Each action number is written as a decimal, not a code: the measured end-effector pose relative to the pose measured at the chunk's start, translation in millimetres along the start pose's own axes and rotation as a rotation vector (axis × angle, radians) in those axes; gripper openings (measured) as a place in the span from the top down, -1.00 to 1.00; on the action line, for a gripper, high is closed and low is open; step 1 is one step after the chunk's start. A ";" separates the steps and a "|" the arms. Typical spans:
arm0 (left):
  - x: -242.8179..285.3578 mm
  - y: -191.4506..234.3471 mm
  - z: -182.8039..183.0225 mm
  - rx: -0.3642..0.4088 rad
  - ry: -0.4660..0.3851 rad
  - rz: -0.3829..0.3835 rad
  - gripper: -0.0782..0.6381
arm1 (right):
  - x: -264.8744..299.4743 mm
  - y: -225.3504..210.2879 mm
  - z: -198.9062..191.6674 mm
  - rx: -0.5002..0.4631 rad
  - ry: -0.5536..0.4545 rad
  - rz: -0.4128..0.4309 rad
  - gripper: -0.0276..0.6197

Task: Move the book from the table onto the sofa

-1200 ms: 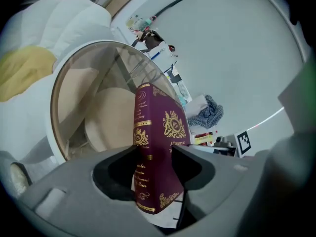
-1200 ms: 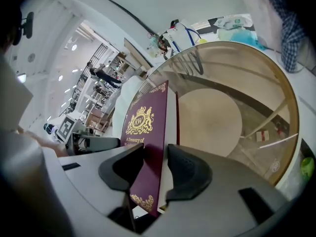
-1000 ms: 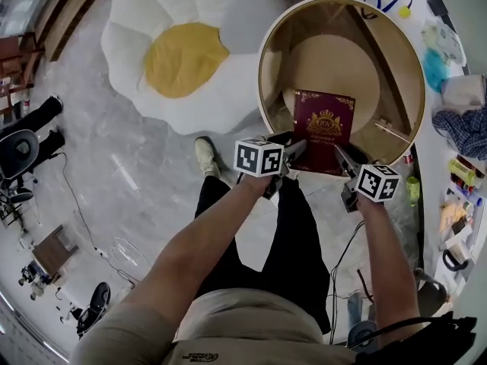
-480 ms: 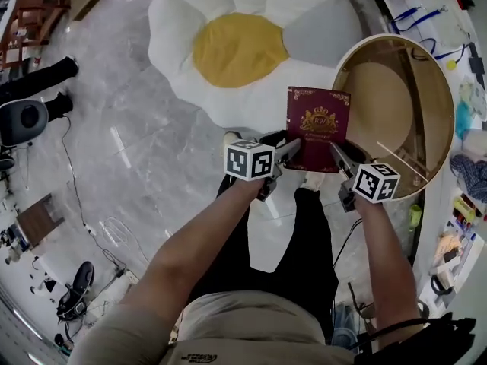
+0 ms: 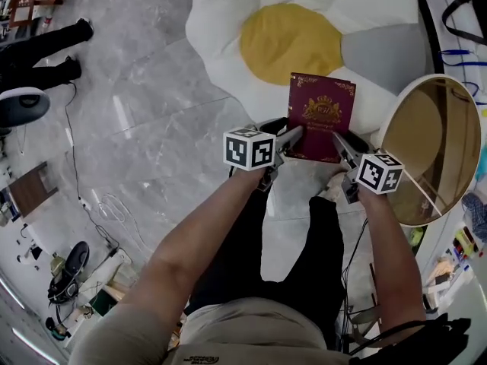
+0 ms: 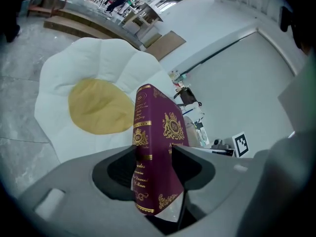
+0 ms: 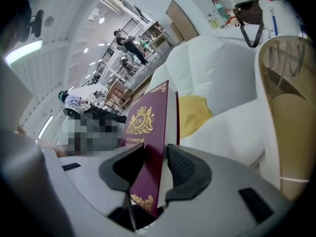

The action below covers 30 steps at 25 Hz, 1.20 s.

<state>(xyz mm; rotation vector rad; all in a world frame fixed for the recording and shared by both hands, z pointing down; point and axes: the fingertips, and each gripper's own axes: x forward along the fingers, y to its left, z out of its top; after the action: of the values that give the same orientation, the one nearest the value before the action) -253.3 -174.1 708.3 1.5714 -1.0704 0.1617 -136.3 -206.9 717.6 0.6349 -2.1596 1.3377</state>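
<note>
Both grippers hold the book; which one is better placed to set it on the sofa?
Left, marginally: the left gripper clamps the book at its spine, on the sofa side; the right gripper is beside the table.

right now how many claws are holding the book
2. The left claw clamps the book at its near left corner, and the right claw clamps its near right corner. No claw is hidden.

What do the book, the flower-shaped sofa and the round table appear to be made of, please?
The book looks like a hardback in maroon cloth or imitation leather, matte, with shiny gold stamping. The sofa seems padded fabric: puffy white petals, yellow centre, matte. The table appears to be light wood or veneer, smooth tan with a pale rim, though that is uncertain.
</note>
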 end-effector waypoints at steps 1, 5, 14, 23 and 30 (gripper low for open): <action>1.4 12.6 2.7 -0.006 -0.004 0.002 0.18 | 13.3 -1.7 0.4 -0.003 0.010 -0.001 0.44; 13.7 69.6 17.5 -0.023 -0.017 0.013 0.18 | 74.4 -12.9 1.9 -0.010 0.044 -0.001 0.44; 64.7 195.9 32.6 -0.034 -0.003 0.041 0.18 | 205.5 -63.7 -9.7 0.024 0.102 -0.016 0.44; 108.1 271.5 27.2 -0.048 0.028 0.050 0.18 | 270.9 -95.8 -14.4 0.030 0.114 -0.050 0.41; 101.5 270.4 27.9 -0.039 0.044 0.042 0.18 | 263.9 -99.3 -11.8 0.046 0.110 -0.097 0.36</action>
<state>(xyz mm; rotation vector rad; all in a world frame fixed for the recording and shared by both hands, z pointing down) -395.3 -228.1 955.4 1.5046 -1.0667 0.2019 -271.3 -267.4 957.9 0.6599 -1.9907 1.3417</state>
